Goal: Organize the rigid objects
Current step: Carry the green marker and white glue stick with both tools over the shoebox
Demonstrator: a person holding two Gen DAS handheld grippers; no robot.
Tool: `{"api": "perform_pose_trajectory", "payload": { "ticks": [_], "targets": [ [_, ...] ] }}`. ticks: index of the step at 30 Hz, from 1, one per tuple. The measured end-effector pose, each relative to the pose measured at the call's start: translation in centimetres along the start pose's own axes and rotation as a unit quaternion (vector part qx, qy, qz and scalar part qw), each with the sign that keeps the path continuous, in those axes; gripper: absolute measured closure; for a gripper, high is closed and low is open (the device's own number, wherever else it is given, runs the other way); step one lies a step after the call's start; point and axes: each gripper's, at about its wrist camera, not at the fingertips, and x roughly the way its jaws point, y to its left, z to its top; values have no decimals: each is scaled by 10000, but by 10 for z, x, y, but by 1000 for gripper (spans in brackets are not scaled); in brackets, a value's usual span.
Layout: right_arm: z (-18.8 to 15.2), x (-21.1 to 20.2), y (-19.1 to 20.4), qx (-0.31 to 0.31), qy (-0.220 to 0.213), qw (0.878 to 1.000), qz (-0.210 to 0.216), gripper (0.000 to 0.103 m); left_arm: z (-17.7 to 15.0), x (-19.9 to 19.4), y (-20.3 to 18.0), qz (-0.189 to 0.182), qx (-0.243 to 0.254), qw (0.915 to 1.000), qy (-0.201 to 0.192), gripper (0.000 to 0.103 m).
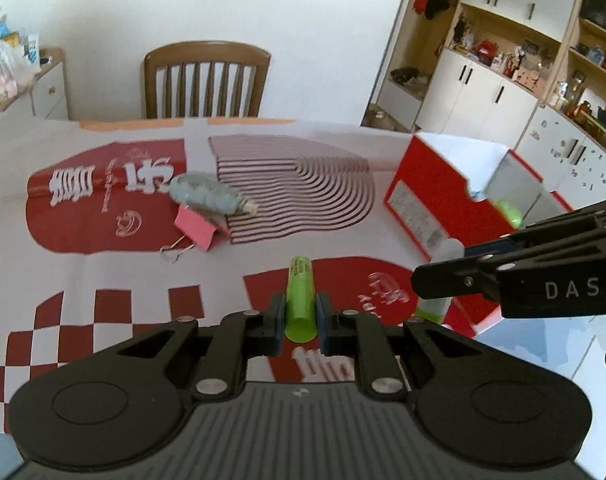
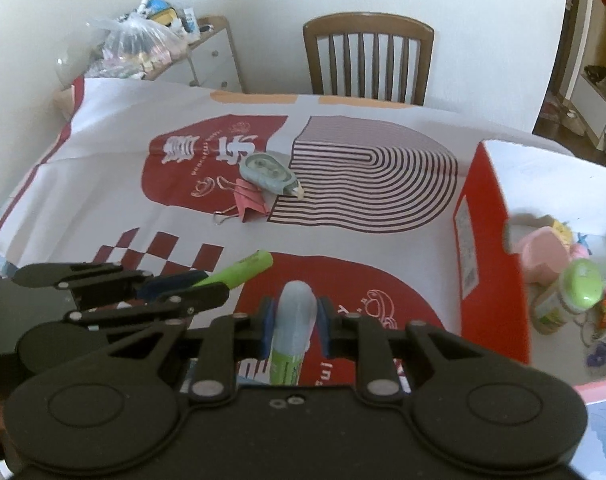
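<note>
My left gripper (image 1: 299, 314) is shut on a lime-green marker (image 1: 300, 300) and holds it above the printed cloth; the same marker (image 2: 239, 270) shows in the right wrist view at left. My right gripper (image 2: 294, 320) is shut on a tube with a pale blue cap and green body (image 2: 293, 332), also raised over the cloth; it shows as a pale cap (image 1: 447, 250) by the box in the left wrist view. A blue-grey correction tape (image 1: 209, 194) (image 2: 268, 172) and a pink binder clip (image 1: 197, 232) (image 2: 249, 204) lie mid-table. The red box (image 1: 427, 204) (image 2: 489, 260) stands to the right.
The red box holds several small items, among them a pink thing (image 2: 543, 254) and a green-lidded jar (image 2: 575, 292). A wooden chair (image 1: 207, 82) stands beyond the table. A side cabinet carries a plastic bag (image 2: 137, 46). Shelves (image 1: 523, 60) fill the right.
</note>
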Motion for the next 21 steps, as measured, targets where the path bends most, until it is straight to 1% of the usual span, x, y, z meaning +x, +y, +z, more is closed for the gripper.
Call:
{"api": "perform_pose_trajectory", "payload": {
  "ticks": [5, 6, 8, 13, 17, 21],
  "targets": [
    [-4, -26, -11, -66, -95, 9999, 78, 84, 6, -13, -20, -10, 53, 10000, -74, 87],
    [-4, -31, -14, -66, -126, 9999, 90, 86, 7, -14, -23, -13, 40, 10000, -82, 87],
    [-6, -41, -23, -21, -179, 9997, 151, 87, 10, -17, -30, -37, 11, 9999, -97, 87],
    [-10, -64, -48, 26, -330, 9993, 184, 87, 19, -25, -54, -53, 76, 9998, -200, 87],
    [-11, -83, -73, 150, -465, 9986, 205, 87, 29, -27, -77, -144, 38, 9994, -297, 87],
    [-5, -109, -99, 160, -747, 9969, 182, 87, 44, -27, -106, -214, 147, 9987, -439, 87]
  ]
}}
